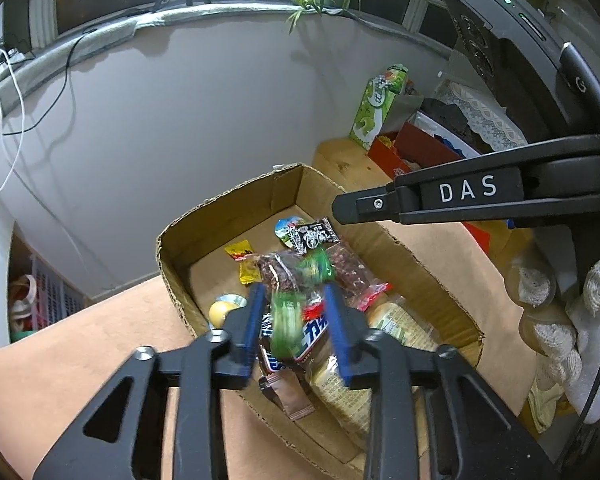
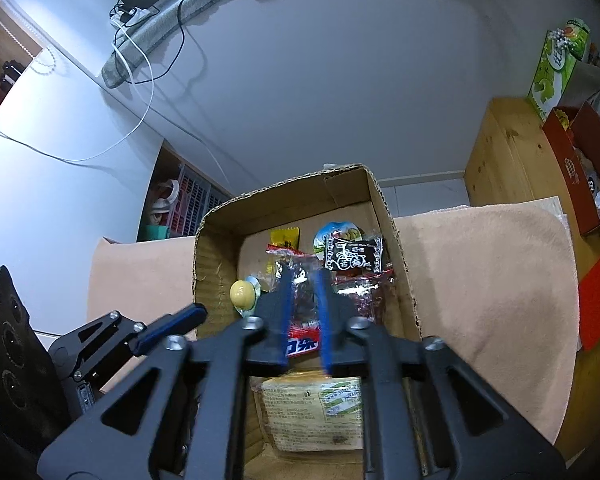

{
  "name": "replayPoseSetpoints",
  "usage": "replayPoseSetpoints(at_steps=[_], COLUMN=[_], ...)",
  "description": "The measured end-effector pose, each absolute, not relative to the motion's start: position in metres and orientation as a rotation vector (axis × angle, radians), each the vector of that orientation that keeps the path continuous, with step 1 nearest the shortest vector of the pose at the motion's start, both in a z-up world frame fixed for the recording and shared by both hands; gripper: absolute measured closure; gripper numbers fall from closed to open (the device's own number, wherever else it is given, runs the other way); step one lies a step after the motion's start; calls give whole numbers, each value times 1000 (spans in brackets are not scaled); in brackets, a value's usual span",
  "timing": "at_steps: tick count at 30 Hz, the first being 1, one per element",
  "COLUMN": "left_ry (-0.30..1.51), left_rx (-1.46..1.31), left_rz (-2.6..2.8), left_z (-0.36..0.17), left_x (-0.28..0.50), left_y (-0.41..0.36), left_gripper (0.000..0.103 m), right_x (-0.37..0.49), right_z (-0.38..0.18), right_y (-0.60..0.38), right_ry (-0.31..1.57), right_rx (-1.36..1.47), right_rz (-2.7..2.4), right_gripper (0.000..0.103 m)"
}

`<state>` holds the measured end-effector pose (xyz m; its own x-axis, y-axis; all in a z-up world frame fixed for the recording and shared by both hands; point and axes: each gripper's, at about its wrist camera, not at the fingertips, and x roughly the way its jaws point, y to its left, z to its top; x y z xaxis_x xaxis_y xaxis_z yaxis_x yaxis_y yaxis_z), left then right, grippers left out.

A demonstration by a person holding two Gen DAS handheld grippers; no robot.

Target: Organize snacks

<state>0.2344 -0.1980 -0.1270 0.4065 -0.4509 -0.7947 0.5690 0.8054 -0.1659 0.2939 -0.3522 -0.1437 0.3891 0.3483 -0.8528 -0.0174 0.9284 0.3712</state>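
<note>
So the left gripper (image 1: pixel 296 322) sits right over the open brown cardboard box (image 1: pixel 168 248), jaws spread apart, with a blurry green wrapped snack (image 1: pixel 286 320) in the gap between the blue fingers (image 1: pixel 256 320). It's smeared by motion and I can't see either pad touching it, so my guess is it's dropping into the box rather than being held.

To do this bit well, I'd keep the left jaws wide and lift straight up, so the fingers don't snag the crinkly clear bag of dark red snacks (image 1: pixel 340 264) just under them.

The right gripper (image 2: pixel 304 316) is also above the box, jaws partly open around nothing I can make out; the red-and-blue chocolate bar wrapper (image 2: pixel 302 346) lies below it.

Inside the box: a yellow round candy (image 2: pixel 242 294) by the left wall, a black-and-white printed packet (image 2: pixel 354 258) toward the far wall, and a pale rectangular cracker pack (image 2: pixel 312 412) at the near end. It's crowded, and the two grippers are close enough to bump.
</note>
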Motion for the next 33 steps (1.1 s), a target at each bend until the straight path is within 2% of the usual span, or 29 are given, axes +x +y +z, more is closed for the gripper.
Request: replayPoseSetpoints(at_steps=[2, 4, 5, 6, 8, 28, 33], left_ry=[950, 949, 948, 944, 942, 919, 910], left_rx=[144, 156, 158, 160, 152, 117, 117], left_rz=[-647, -644, -639, -635, -636, -633, -618], left_z=[-127, -127, -127, -127, -126, -103, -94], left_x=[233, 232, 232, 231, 231, 207, 197], left_y=[-198, -199, -199, -199, -199, -186, -178], left_gripper=[68, 60, 49, 48, 48, 47, 47], right_x=[293, 292, 292, 293, 292, 255, 238], right_z=[-142, -141, -141, -140, -139, -107, -92], right_y=[-352, -352, -352, -352, -354, -355, -353], right_ry=[1140, 1137, 1138, 1139, 1132, 1061, 1010], right_rx=[318, 313, 310, 308, 307, 285, 255], right_rz=[235, 232, 227, 223, 214, 139, 121], right_gripper=[51, 50, 47, 41, 35, 32, 21])
